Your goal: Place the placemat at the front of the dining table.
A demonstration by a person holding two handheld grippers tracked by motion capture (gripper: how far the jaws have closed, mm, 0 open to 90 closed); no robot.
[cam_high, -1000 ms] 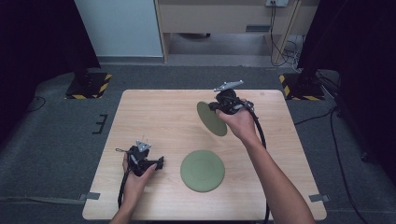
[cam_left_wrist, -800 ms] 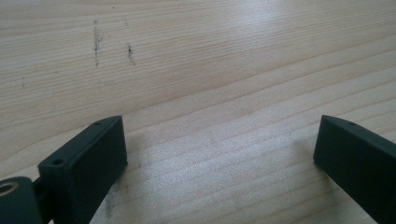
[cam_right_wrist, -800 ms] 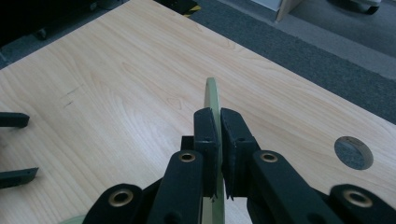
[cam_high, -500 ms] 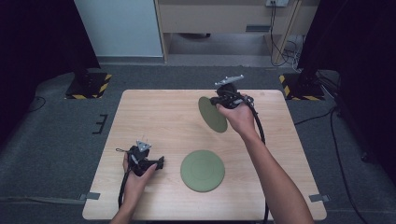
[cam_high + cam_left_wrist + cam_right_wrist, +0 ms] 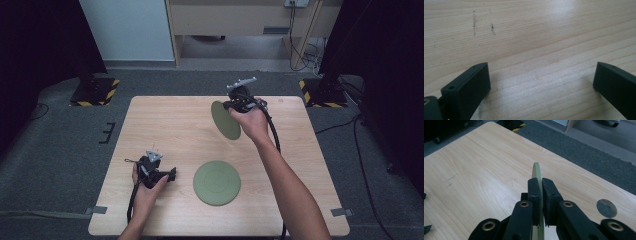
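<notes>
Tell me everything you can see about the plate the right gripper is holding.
The held plate is a round, flat, matte olive-green disc, material unclear. It hangs on edge above the far right part of the table, off the surface. The right gripper has both jaws shut on its rim; nothing else touches it.

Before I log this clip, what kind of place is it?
Probably a lab or recording workspace, not a home: a bare wooden table on grey carpet, hazard-striped stand bases at its far corners, and cables trailing beneath a wall outlet behind.
</notes>
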